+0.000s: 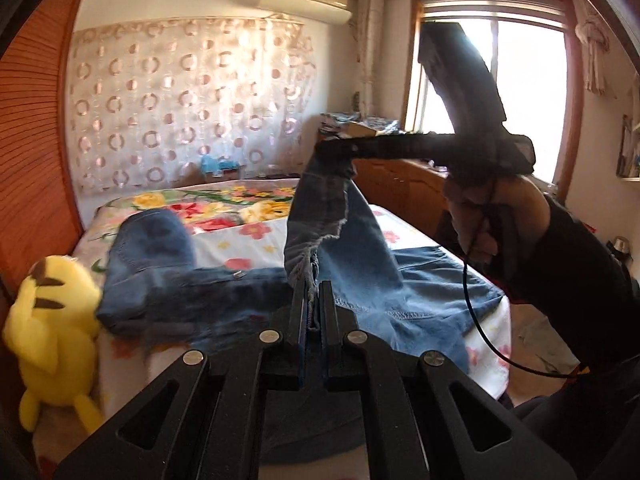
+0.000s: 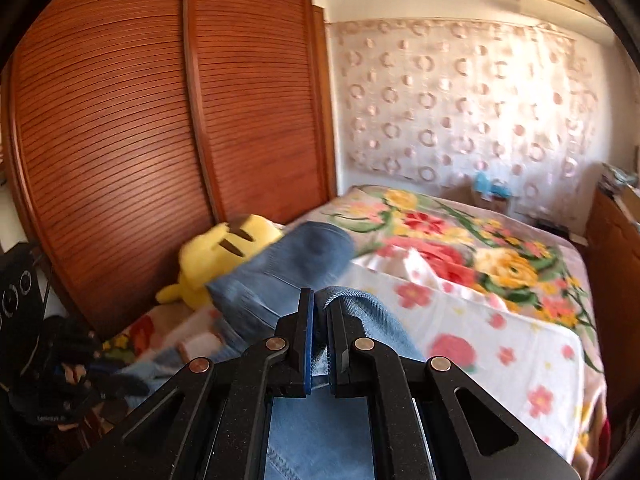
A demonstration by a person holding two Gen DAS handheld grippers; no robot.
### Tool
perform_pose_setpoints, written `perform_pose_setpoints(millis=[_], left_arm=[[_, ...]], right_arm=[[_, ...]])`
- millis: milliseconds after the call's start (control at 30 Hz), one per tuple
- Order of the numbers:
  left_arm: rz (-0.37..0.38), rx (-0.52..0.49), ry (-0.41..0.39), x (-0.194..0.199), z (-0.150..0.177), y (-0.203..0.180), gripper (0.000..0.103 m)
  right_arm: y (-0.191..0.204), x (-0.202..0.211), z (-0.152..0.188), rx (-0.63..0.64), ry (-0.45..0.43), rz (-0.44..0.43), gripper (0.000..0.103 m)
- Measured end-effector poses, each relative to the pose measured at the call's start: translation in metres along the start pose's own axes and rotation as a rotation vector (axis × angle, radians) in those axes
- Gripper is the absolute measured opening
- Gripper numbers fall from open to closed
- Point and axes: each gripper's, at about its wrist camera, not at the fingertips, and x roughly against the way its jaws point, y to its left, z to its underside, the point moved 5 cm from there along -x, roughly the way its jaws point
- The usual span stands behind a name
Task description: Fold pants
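Observation:
Blue denim pants (image 1: 224, 280) lie across the near end of the bed, part of them lifted off it. My left gripper (image 1: 313, 286) is shut on a frayed hem of the pants, the cloth pinched between its blue pads. In the left wrist view my right gripper (image 1: 340, 148) is raised at centre, held by a hand (image 1: 476, 220), and it is shut on the other end of the same strip of denim, which hangs between the two. In the right wrist view my right gripper (image 2: 319, 300) pinches a fold of the pants (image 2: 280, 264), with denim draped below it.
A yellow plush toy (image 1: 52, 320) sits at the bed's left edge beside the pants. The bed (image 1: 492, 340) has a floral cover. A slatted wooden wardrobe (image 2: 160, 120) stands at left, a wooden cabinet (image 1: 400, 192) and a window at right. A black cable (image 1: 472, 312) hangs from the hand.

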Motion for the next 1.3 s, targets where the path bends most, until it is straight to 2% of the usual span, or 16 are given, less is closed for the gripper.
perform_pose_setpoints(millis=[200, 467, 567, 600, 633, 667, 700, 733, 767, 833, 967, 1033, 1100, 1167, 1300], left_arm=[[-0.07, 0.086, 0.045, 0.014, 0.036, 0.038, 0.006], [-0.11, 0.155, 0.119, -0.002, 0.075, 0.062, 0.006], [-0.109, 0.163, 0.132, -0.003, 0.081, 0.064, 0.006], [-0.111, 0.165, 0.136, -0.002, 0.083, 0.065, 0.006], [-0.113, 0.168, 0.142, -0.004, 0.085, 0.066, 0.006], [-0.117, 0.17, 0.148, -0.004, 0.087, 0.07, 0.006], [-0.123, 0.172, 0.152, -0.005, 0.086, 0.071, 0.006], [-0.132, 0.174, 0.156, -0.004, 0.087, 0.072, 0.006], [-0.138, 0.176, 0.157, -0.003, 0.088, 0.072, 0.006], [-0.159, 0.18, 0.167, -0.005, 0.09, 0.075, 0.006], [-0.17, 0.195, 0.171, -0.007, 0.089, 0.079, 0.007], [-0.182, 0.188, 0.17, -0.007, 0.089, 0.08, 0.014], [-0.185, 0.186, 0.162, -0.007, 0.086, 0.078, 0.031], [-0.186, 0.184, 0.152, -0.007, 0.083, 0.078, 0.04], [-0.182, 0.174, 0.142, -0.011, 0.077, 0.073, 0.041]], right_arm=[[0.026, -0.056, -0.013, 0.059, 0.045, -0.072, 0.005], [0.023, -0.135, -0.016, 0.089, 0.154, -0.068, 0.005], [0.026, -0.145, -0.019, 0.074, 0.177, -0.068, 0.005], [0.025, -0.147, -0.019, 0.067, 0.181, -0.066, 0.005], [0.029, -0.14, -0.017, 0.065, 0.183, -0.065, 0.011], [0.028, -0.135, -0.017, 0.068, 0.183, -0.058, 0.026], [0.026, -0.129, -0.018, 0.07, 0.178, -0.047, 0.035], [0.025, -0.125, -0.019, 0.069, 0.17, -0.043, 0.049], [0.022, -0.119, -0.018, 0.066, 0.163, -0.047, 0.052], [0.015, -0.108, -0.012, 0.074, 0.166, -0.051, 0.052], [-0.015, -0.082, 0.007, 0.082, 0.15, 0.034, 0.051], [-0.032, -0.072, 0.021, 0.073, 0.169, 0.062, 0.051], [-0.052, -0.066, 0.038, 0.042, 0.194, 0.095, 0.051], [-0.071, -0.063, 0.057, 0.0, 0.218, 0.116, 0.051], [-0.099, -0.066, 0.087, -0.099, 0.274, 0.148, 0.051]])
